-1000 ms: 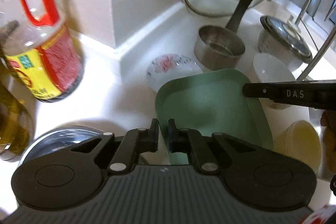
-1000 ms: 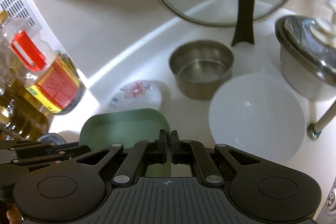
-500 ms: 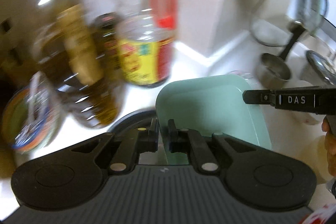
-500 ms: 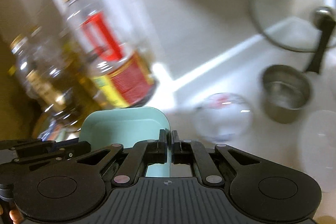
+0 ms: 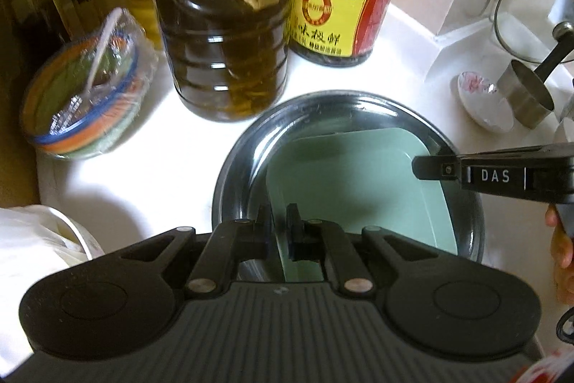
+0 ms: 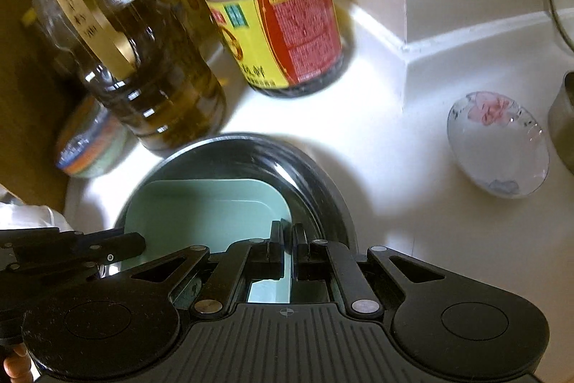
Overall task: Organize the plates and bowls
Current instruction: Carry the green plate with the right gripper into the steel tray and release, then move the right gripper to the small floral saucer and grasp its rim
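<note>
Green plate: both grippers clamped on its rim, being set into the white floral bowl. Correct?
Not the floral bowl; that sits apart on the counter. The green plate is over the large dark round dish, as the left wrist view shows. Left gripper and right gripper are clamped on its rim.

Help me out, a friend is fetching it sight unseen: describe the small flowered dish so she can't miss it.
On the white counter, go right of the red-labelled sauce bottle, past the wall corner. The flowered dish sits alone beside the steel saucepan: white, with pink blossoms painted inside.
</note>
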Motion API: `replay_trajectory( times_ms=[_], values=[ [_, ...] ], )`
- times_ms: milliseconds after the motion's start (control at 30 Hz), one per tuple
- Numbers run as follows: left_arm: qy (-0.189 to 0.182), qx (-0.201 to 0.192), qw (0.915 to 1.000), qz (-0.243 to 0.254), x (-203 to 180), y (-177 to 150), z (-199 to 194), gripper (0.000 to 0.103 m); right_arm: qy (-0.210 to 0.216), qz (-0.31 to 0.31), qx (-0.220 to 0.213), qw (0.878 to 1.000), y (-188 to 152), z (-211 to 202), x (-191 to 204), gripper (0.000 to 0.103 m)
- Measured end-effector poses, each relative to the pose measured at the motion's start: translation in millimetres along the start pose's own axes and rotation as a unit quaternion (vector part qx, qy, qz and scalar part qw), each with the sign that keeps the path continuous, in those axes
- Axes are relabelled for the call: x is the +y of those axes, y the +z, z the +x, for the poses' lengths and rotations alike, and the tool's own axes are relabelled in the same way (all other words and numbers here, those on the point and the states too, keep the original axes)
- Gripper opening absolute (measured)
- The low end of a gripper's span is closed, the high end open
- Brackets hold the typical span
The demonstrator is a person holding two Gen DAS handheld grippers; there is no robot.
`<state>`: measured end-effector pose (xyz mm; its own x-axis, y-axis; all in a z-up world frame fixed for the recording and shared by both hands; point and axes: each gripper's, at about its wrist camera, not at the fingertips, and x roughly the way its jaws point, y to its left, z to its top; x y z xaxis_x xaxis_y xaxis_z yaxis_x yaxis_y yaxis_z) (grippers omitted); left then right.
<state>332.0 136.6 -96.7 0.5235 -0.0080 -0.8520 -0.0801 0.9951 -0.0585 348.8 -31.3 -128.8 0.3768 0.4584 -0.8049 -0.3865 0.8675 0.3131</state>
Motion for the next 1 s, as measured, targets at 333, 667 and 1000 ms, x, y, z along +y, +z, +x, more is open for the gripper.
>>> replay_trajectory(
  times_ms=[333,667,1000],
  values=[
    [0.001,0.013,0.9999,0.006,-3.2,1.4,13.5,0.008,-0.008,-0.004,0.01,1.0,1.3,12.4,-5.2,0.004],
    [0.015,-0.011,0.9995,0.025,-7.1,1.9,5.2,0.039,-0.008,-0.033,-0.011,0.999,1.5,10.0,-0.5,0.007],
    [0.034,-0.071,0.9964,0.033,-17.5,1.8,-34.7,0.051,0.017,-0.032,-0.068,0.997,-3.8,-38.6,1.1,0.053]
  ],
)
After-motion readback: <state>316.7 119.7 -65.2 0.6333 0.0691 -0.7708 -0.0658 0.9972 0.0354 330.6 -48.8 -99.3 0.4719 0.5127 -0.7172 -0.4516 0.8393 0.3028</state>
